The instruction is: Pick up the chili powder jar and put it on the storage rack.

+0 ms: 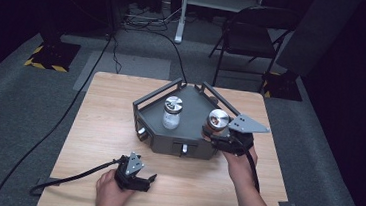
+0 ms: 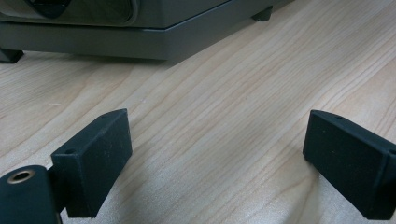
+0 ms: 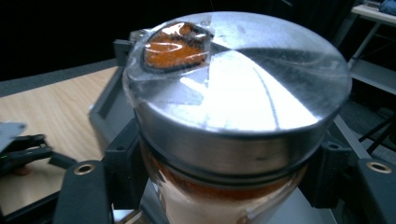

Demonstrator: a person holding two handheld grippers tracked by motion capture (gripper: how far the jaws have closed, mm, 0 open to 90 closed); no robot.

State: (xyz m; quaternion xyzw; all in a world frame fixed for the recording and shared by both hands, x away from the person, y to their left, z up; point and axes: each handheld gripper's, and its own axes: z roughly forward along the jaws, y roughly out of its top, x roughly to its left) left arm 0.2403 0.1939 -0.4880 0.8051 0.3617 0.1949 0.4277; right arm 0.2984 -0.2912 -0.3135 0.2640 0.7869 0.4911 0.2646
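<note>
right gripper (image 1: 217, 134) sits right of centre in the high view, at the right front edge of the grey tray (image 1: 167, 144). its jaws pinch the orange-filled jar (image 1: 217, 121) just below the metal lid; in the right gripper view the jar (image 3: 233, 116) takes up the middle of the frame with a black jaw pressed to each side of its neck. gripping under the lid rim likely keeps the jar from slipping down if lifted.

jar stands upright, long axis vertical, lid facing up; whether its base rests on the tray floor or is raised off it i cannot tell.

a second jar with pale contents (image 1: 172, 113) stands upright near the tray's middle, apart from the held one.

left gripper (image 1: 136, 179) lies low at lower centre-left, on the wooden table (image 1: 93, 125), jaws spread wide with nothing between them; left gripper view shows bare wood between the fingers (image 2: 93, 163) and the tray's base in the upper left. looks parked, out of the working hand's way.
</note>
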